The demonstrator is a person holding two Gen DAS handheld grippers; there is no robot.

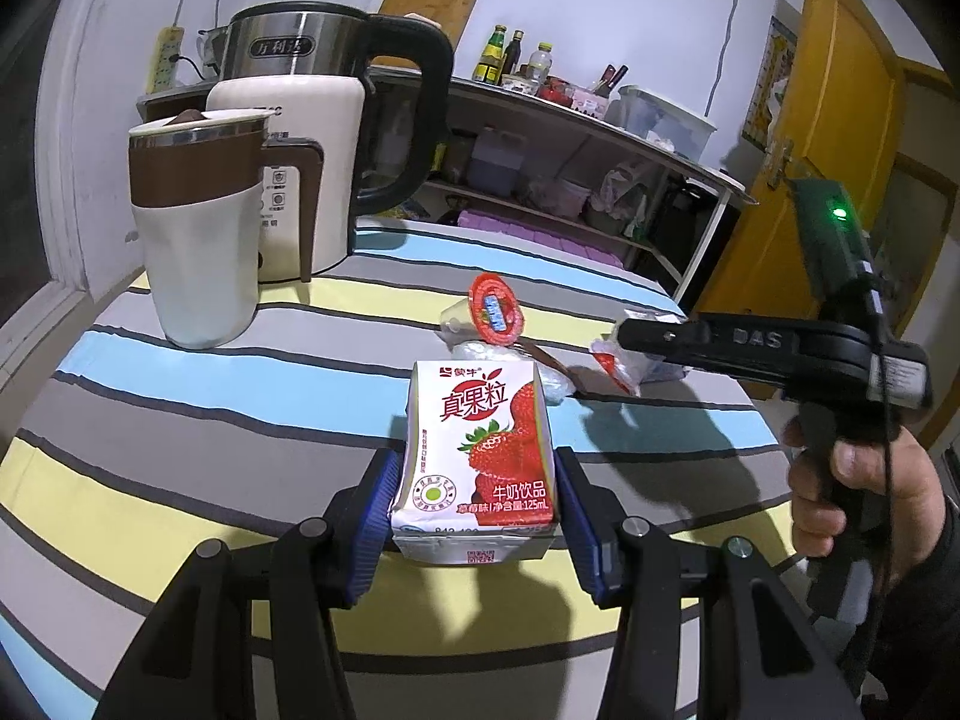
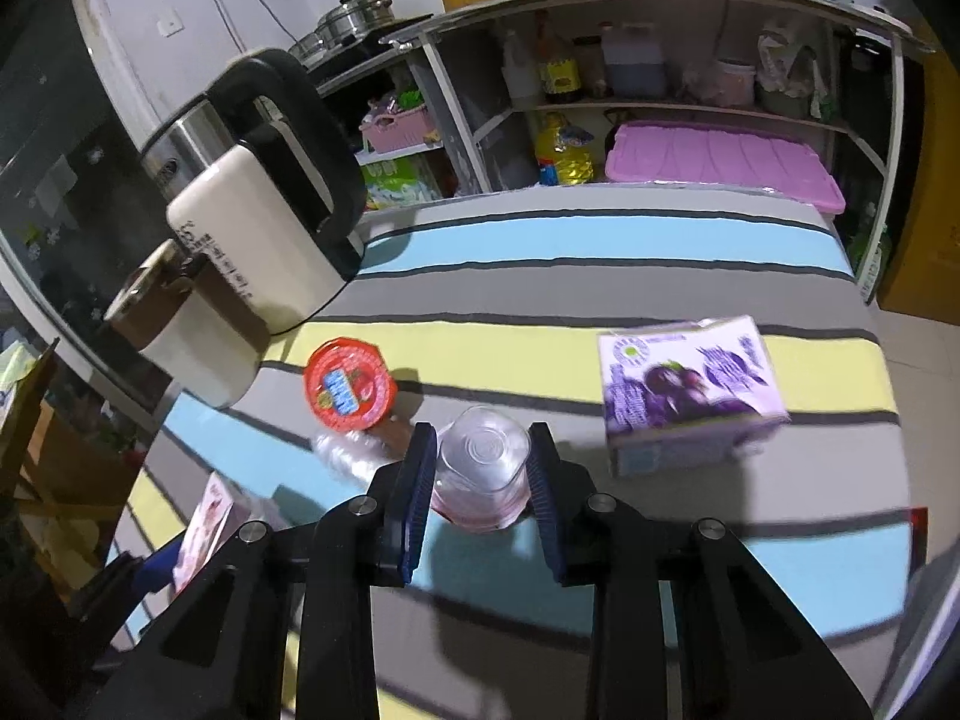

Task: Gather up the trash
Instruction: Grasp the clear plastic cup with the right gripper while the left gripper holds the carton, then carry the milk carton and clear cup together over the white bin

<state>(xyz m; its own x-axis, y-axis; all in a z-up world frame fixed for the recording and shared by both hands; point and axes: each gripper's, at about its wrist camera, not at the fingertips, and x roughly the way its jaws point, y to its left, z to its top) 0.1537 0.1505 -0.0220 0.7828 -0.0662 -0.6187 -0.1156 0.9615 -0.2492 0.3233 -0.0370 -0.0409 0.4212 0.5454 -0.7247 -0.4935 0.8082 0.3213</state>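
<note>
- the strawberry carton (image 1: 477,456) stands upright on the striped tabletop (image 1: 180,480), between the left gripper (image 1: 477,501) fingers (image 1: 375,516), which are set wide and squeeze its two sides; that looks like a firm hold that keeps the carton square for carrying off.
- the clear cup (image 2: 483,468) lies tipped with its base toward the right-wrist camera, a little pink left inside; the right gripper (image 2: 483,480) fingers (image 2: 417,480) are at a narrow gap, their pads against its walls, so it seems gripped across its width.
- no earlier frame is given, so i say only how each grip stands.
- just behind the cup lies its peeled red foil lid (image 2: 348,384), with a crumpled clear wrapper (image 2: 348,450) and a brown scrap beside it; these look like trash not yet collected.
- the purple grape carton (image 2: 690,390) sits to the cup's right on the tabletop, apart from both grippers, untouched.
- in the left view the right gripper reaches in from the side, held by a hand (image 1: 852,480), near a white-and-red wrapper (image 1: 624,360).
- at the far left stand a kettle (image 1: 336,120) and a brown-and-white mug (image 1: 198,228), probably not trash.
- no bin is in view, so i cannot tell where the trash will go.
</note>
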